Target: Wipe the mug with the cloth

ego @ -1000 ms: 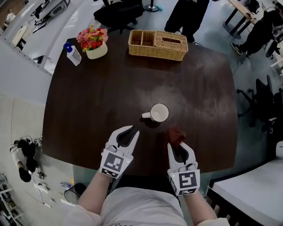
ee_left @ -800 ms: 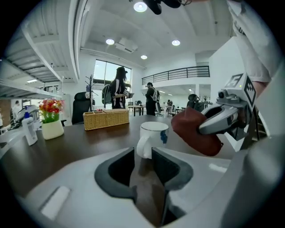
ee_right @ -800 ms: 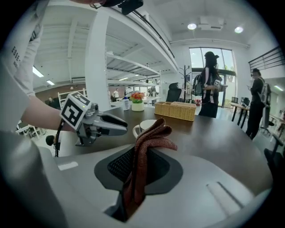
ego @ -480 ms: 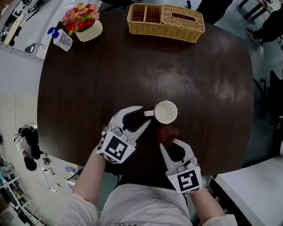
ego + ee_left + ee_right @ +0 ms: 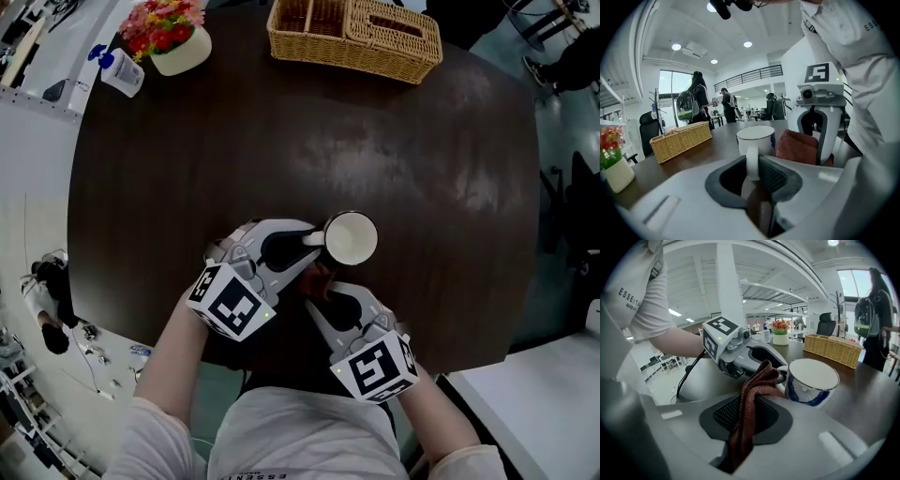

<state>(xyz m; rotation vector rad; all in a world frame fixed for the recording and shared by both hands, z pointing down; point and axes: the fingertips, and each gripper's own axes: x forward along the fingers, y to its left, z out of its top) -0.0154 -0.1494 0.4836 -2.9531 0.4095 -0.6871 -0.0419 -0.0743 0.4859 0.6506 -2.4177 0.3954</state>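
The mug (image 5: 352, 238) stood upright just below the middle of the head view, on the dark table (image 5: 187, 159), mouth up and its handle (image 5: 314, 240) pointing toward the frame's left. It was white, with a thin dark line at the rim and a blue fan-like pattern on its side. The left gripper (image 5: 312, 245) had its jaws pressed onto that handle, one on either side. The right gripper (image 5: 322, 289), just below the mug, pinched a rust-red knitted cloth (image 5: 751, 394) that stood up between its jaws, its top fold right beside the handle. A wicker basket (image 5: 354, 36) sat at the top edge.
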